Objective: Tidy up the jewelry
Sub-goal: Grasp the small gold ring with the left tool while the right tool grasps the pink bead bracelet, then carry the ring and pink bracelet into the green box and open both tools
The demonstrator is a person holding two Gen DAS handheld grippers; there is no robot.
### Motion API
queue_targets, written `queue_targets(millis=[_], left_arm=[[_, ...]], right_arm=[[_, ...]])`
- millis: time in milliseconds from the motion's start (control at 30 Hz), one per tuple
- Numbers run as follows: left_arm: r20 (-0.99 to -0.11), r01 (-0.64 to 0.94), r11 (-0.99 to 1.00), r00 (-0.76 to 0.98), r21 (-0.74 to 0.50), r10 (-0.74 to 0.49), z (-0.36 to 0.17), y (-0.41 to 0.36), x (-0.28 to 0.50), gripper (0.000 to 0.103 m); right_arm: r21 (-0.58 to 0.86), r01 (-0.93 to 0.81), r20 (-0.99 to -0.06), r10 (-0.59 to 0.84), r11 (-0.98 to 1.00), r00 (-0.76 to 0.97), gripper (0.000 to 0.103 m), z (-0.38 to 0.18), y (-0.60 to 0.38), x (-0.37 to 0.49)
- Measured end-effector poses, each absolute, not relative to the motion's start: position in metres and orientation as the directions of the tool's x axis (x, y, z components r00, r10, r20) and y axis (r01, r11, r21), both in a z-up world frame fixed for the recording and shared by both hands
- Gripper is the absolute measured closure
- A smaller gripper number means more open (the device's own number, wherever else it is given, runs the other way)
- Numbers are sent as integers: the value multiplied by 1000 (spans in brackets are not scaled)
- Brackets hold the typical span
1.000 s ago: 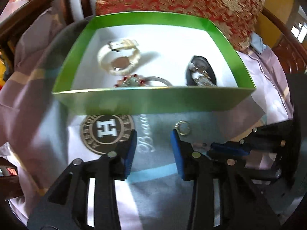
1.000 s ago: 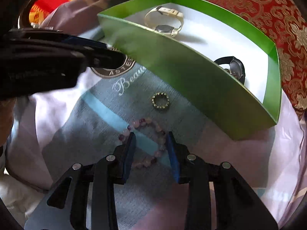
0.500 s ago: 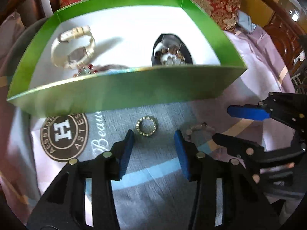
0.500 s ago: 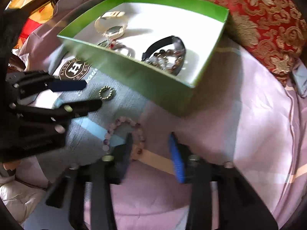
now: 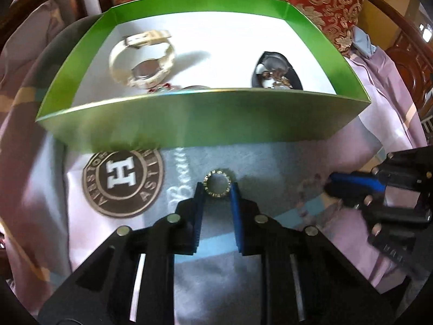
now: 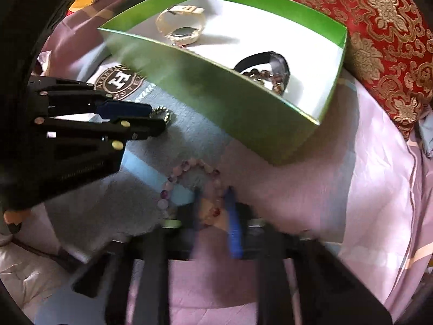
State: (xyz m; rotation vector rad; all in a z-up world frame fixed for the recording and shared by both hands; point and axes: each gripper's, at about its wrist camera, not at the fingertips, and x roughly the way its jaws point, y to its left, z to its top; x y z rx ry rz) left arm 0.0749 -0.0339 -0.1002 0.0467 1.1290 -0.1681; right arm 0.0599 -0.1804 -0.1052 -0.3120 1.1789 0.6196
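My left gripper (image 5: 216,189) tilts steeply down over the grey-blue cloth (image 5: 270,168), its blue pads closing on either side of the small gold beaded ring (image 5: 217,184) that lies just in front of the green box (image 5: 205,119); the pads look to be touching the ring's rim. My right gripper (image 6: 213,197), blurred and also angled steeply down, is closing on the near arc of the pink bead bracelet (image 6: 189,168) lying on the cloth beside the box corner. Inside the box sit a cream watch (image 5: 140,59), a black watch (image 5: 276,67) with a brown bead bracelet (image 6: 266,77) and another small piece half hidden by the front wall.
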Motion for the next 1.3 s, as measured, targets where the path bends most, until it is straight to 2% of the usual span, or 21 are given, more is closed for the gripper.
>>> queue_targets(millis=[233, 333, 367, 400, 433, 467, 667, 733, 767, 833, 900, 933, 967, 1300], left_arm=[[-907, 132, 989, 405, -68, -116, -99, -20, 69, 83], [-909, 126, 988, 396, -86, -130, -101, -20, 70, 78], [-908, 129, 988, 398, -85, -130, -101, -21, 71, 70], [-907, 127, 989, 404, -76, -122, -100, -22, 71, 61], [-906, 127, 990, 408, -69, -115, -100, -23, 71, 59], [-906, 129, 989, 407, -66, -113, -101, -24, 71, 58], [-904, 148, 989, 422, -3, -66, -105, -35, 71, 58], [-902, 150, 989, 428, 1, -64, -105, -36, 70, 70], [-901, 153, 988, 427, -7, -73, -104, -35, 71, 83], [-902, 149, 988, 422, -28, -89, -103, -33, 72, 83], [-902, 145, 989, 423, -31, -90, -102, -32, 71, 83], [-902, 142, 989, 424, -28, -87, -101, -30, 70, 83], [-901, 141, 990, 426, -28, -86, -100, -26, 66, 83], [-852, 119, 992, 516, -30, -87, -56, -14, 55, 83]], right_arm=[[125, -580, -896, 342, 805, 282, 96, -86, -196, 64], [131, -567, -896, 342, 813, 282, 95, -87, -198, 69], [129, -561, -902, 332, 818, 276, 94, -89, -198, 71], [115, -552, -910, 310, 826, 275, 89, -93, -199, 72], [100, -547, -913, 296, 831, 282, 76, -93, -199, 73], [95, -545, -912, 293, 833, 288, 68, -91, -200, 71], [87, -591, -913, 302, 802, 275, 66, -94, -189, 61], [64, -602, -924, 276, 796, 267, 66, -103, -182, 59], [46, -608, -923, 266, 793, 278, 64, -105, -180, 58], [34, -616, -922, 262, 787, 284, 63, -106, -176, 57], [46, -618, -923, 270, 785, 274, 65, -106, -177, 57], [56, -618, -923, 276, 784, 267, 74, -106, -178, 57], [68, -616, -923, 284, 784, 259, 93, -105, -178, 59], [148, -603, -874, 388, 784, 291, 96, -77, -193, 60]])
